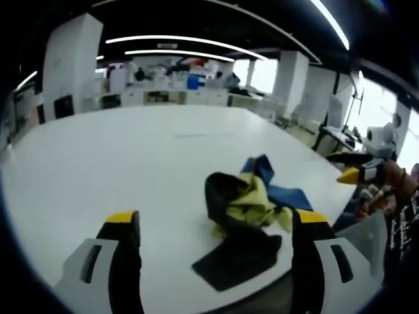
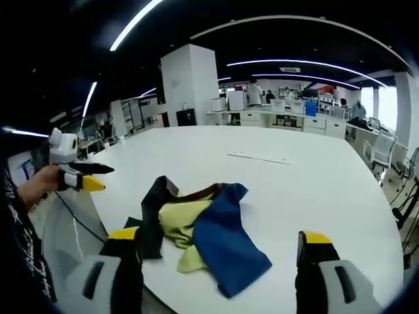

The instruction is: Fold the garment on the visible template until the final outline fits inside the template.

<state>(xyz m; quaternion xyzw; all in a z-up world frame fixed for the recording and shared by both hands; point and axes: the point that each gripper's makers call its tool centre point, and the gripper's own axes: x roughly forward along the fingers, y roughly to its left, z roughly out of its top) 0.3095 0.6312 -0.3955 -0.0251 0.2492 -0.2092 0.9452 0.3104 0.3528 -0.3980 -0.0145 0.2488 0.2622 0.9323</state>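
Left gripper (image 1: 215,226): jaws spread wide, nothing between them, hanging short of the worktop's near edge. Right gripper (image 2: 221,245): jaws likewise apart and empty, the cloth lying beyond them, no contact that I can see.

Garment (image 1: 252,212) lies crumpled near the worktop (image 1: 98,157) edge closest to the person. Black, yellow and blue panels heaped together; a flat black flap reaches toward the edge in the left gripper view, a blue panel (image 2: 226,239) spreads toward the edge in the right gripper view. Outline not readable as sleeves or hem.

Handling, by judgement: thin, soft, light fabric; it will drape, slide easily on the smooth white top and drag its other layers along when one part is lifted. Best hold looks to be a free edge or corner: the blue panel's outer corner for the right, the black flap for the left, pinching a single layer so the heap opens out.

Template: faint thin line (image 2: 260,157) on the worktop farther out, well apart from the garment; cannot tell whether it belongs to the template.

Each gripper shows in the other's view, off to the side, clear of the cloth. Worktop around the garment is bare. Desks, pillars and chairs stand far behind, no obstruction.
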